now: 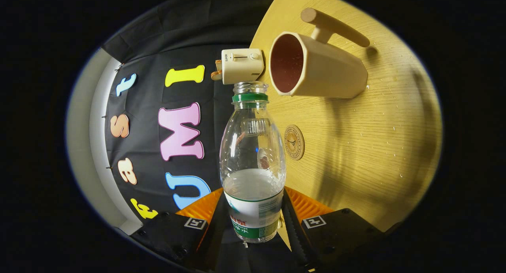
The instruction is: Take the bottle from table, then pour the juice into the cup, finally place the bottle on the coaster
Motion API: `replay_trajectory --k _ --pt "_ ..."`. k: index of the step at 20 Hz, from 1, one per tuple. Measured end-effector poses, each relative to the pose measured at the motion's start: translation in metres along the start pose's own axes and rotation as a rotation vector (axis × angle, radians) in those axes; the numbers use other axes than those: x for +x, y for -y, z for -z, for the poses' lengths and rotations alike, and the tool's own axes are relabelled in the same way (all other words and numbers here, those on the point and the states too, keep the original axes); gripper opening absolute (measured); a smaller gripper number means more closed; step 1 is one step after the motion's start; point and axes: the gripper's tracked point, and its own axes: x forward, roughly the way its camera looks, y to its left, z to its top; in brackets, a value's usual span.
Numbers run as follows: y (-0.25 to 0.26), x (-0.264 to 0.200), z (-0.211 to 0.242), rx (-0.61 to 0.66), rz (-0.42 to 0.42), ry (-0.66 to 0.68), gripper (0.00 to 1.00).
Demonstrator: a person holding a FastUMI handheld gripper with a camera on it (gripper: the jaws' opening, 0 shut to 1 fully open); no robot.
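My gripper (253, 219) is shut on a clear plastic bottle (252, 146), both fingers pressing its labelled lower part. The bottle has no cap, a green neck ring and clear liquid filling about its lower third. The whole view is rolled sideways, so the bottle is tipped over relative to the table. Its open mouth points at the rim of a beige cup (316, 67) with a long handle, just beyond and slightly beside the mouth. A small round wooden coaster (294, 142) lies on the table beside the bottle's middle, nearer than the cup.
The light wooden table (375, 146) spreads beyond the fingers. A small white toaster-like box (242, 65) stands right behind the bottle's mouth, next to the cup. The black booth wall rises at the table's far edge.
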Motion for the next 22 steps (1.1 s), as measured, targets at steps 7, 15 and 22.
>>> replay_trajectory --k 7,15,22 --pt "-0.0007 0.0009 0.0026 0.036 -0.004 0.001 0.73" --pt "-0.0025 -0.0004 0.0004 0.082 -0.011 0.01 0.73" --pt "-0.0055 0.0009 -0.003 0.107 -0.018 0.012 0.73"
